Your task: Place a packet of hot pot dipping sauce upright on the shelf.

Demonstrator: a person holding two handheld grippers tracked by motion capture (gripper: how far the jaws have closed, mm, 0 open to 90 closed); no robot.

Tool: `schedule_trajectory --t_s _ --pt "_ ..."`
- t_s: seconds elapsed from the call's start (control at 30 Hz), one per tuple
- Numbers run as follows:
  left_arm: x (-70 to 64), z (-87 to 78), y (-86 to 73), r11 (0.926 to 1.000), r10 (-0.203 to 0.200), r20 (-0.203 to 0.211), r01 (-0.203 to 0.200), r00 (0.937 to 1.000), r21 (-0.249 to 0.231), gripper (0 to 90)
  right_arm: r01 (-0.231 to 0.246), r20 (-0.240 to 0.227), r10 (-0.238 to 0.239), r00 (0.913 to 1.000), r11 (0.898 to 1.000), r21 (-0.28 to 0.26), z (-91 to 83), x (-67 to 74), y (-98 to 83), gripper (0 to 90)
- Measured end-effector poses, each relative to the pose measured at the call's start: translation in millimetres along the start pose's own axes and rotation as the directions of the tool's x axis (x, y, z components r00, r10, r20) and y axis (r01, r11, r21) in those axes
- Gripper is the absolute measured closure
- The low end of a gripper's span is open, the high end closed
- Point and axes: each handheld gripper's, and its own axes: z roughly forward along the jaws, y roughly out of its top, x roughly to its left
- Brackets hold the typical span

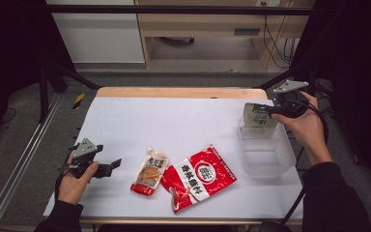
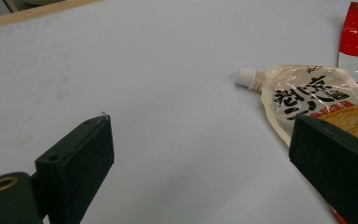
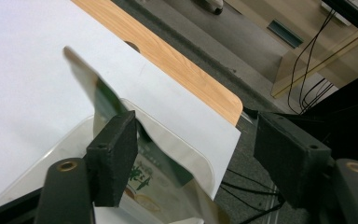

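Observation:
A green-and-white pouch [image 1: 256, 116] stands tilted at the far end of a clear plastic container [image 1: 265, 157] at the table's right. My right gripper [image 1: 266, 111] is just above that end. In the right gripper view its jaws [image 3: 196, 135] stand wide apart and open; the pouch [image 3: 161, 170] lies beside the left jaw, its top blurred, with the container's rim [image 3: 204, 161] around it. My left gripper [image 1: 114, 166] rests open near the front left edge. A spouted sauce pouch [image 2: 307, 93] lies just to the right of the left gripper [image 2: 200, 135], behind one jaw.
A red-and-white packet [image 1: 200, 176] lies flat beside the spouted pouch [image 1: 149, 171] at the front middle. White paper covers the table [image 1: 174, 121]; a wooden strip shows along the far edge. Cables hang off the right side.

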Motion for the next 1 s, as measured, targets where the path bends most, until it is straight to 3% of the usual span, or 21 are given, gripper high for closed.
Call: schedule_trajectory --t_s 0.37,0.6,0.83,1.0 --pt "0.7 -1.1 0.1 1.0 -0.004 0.001 0.004 1.0 -0.005 6.6 0.014 -0.03 -0.013 0.9995 1.0 0.009 0.8 14.4 -1.2 28.7" --pt "0.8 -1.1 0.1 1.0 -0.004 0.001 0.004 1.0 -0.005 6.6 0.022 -0.059 -0.023 0.998 1.0 -0.014 -5.5 27.3 -1.9 26.5" --pt "-0.6 -0.9 0.8 1.0 0.003 0.003 -0.003 1.0 -0.005 6.6 0.046 -0.084 -0.051 0.9952 0.997 -0.057 -21.6 46.4 2.5 23.9" --pt "-2.6 -0.7 1.4 0.9999 0.01 0.007 -0.01 0.9999 -0.005 6.6 0.065 -0.123 -0.077 0.9894 0.993 -0.097 -36.3 77.3 14.7 20.3"
